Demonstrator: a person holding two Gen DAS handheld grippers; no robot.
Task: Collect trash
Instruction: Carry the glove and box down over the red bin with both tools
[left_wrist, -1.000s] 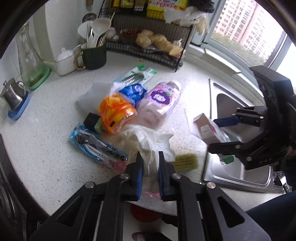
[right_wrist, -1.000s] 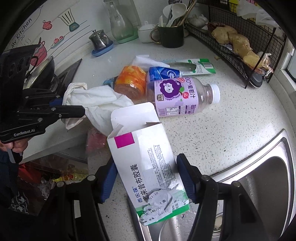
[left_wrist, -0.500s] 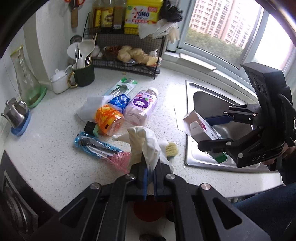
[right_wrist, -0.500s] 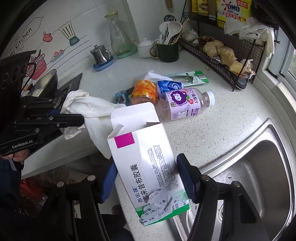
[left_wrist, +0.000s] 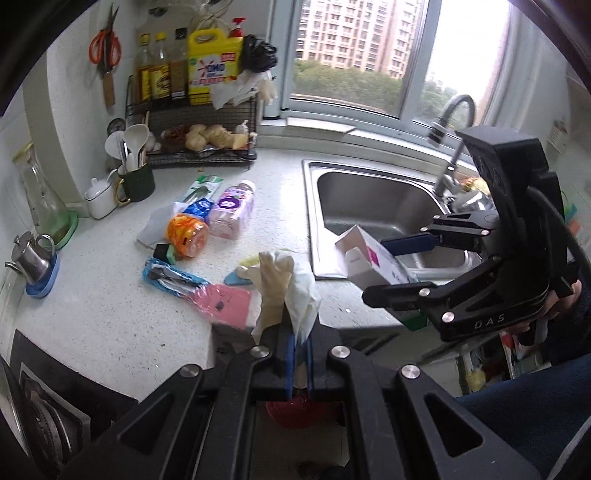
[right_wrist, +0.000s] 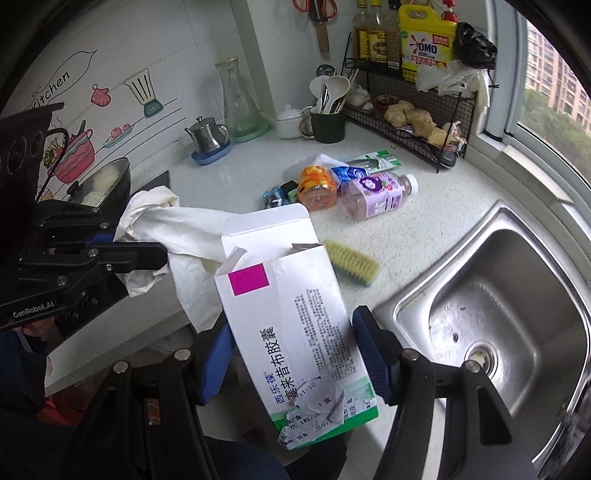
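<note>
Two grippers are in view, and each one holds a piece of trash clear of the countertop (left_wrist: 110, 314).

Left gripper (left_wrist: 299, 354): at the bottom centre of the left wrist view, your jaws are pressed together on a crumpled white glove (left_wrist: 286, 291). The glove stands up out of the pads. In the right wrist view the same gripper (right_wrist: 147, 256) enters from the left edge, with the glove (right_wrist: 184, 236) draped out to its right.

Right gripper (right_wrist: 291, 354): at the bottom centre of the right wrist view, your blue pads (right_wrist: 371, 354) clamp the two sides of an opened white medicine box (right_wrist: 291, 325). Its top flap stands open, a magenta square sits near the upper end, and the torn green end points toward the camera. In the left wrist view the same gripper (left_wrist: 402, 269) and box (left_wrist: 369, 262) sit at centre right, in front of the sink (left_wrist: 388, 206).

Remaining trash lies in a cluster on the countertop, left of centre in the left wrist view:
- an orange jar (left_wrist: 186, 232) on its side, touching a pink-labelled bottle (left_wrist: 231, 214), also on its side;
- a blue packet (left_wrist: 197, 208) and a green-and-white package (left_wrist: 201, 188) just behind them;
- a blue wrapper (left_wrist: 170, 278) and a pink wrapper (left_wrist: 229, 306) nearer the counter edge;
- a scrub brush (right_wrist: 351, 262) near the sink's left rim.
</note>
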